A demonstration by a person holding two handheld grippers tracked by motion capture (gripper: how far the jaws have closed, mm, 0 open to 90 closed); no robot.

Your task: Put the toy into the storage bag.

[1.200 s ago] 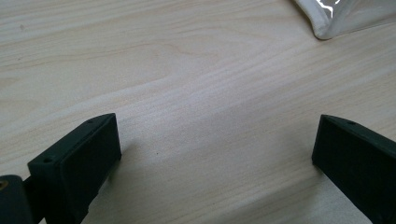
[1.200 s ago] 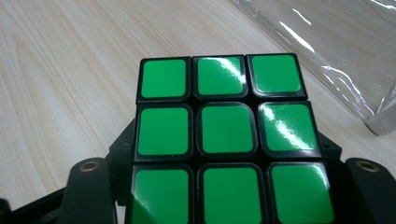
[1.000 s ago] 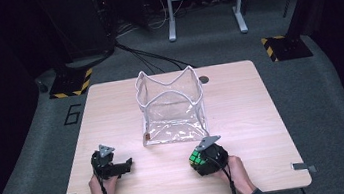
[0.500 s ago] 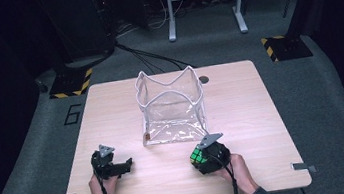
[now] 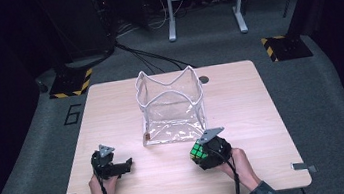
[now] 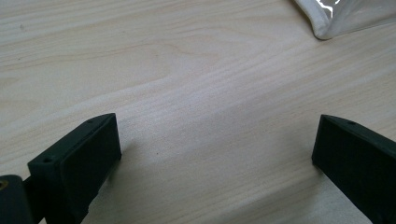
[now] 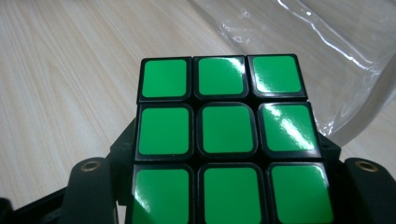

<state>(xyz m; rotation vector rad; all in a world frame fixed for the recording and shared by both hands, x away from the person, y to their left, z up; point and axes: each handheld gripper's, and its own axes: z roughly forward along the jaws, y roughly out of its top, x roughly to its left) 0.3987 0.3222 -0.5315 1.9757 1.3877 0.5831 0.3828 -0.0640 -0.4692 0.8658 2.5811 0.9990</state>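
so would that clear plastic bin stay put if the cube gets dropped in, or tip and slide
The clear bin looks thin and floppy: its rim sags in waves, so the walls would probably flex. It seems light and may slide on the smooth table. Its wide flat base makes tipping unlikely as the cube lands.

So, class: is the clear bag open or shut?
Open: the clear bag stands upright, its white rim spread wide, nothing visible inside.
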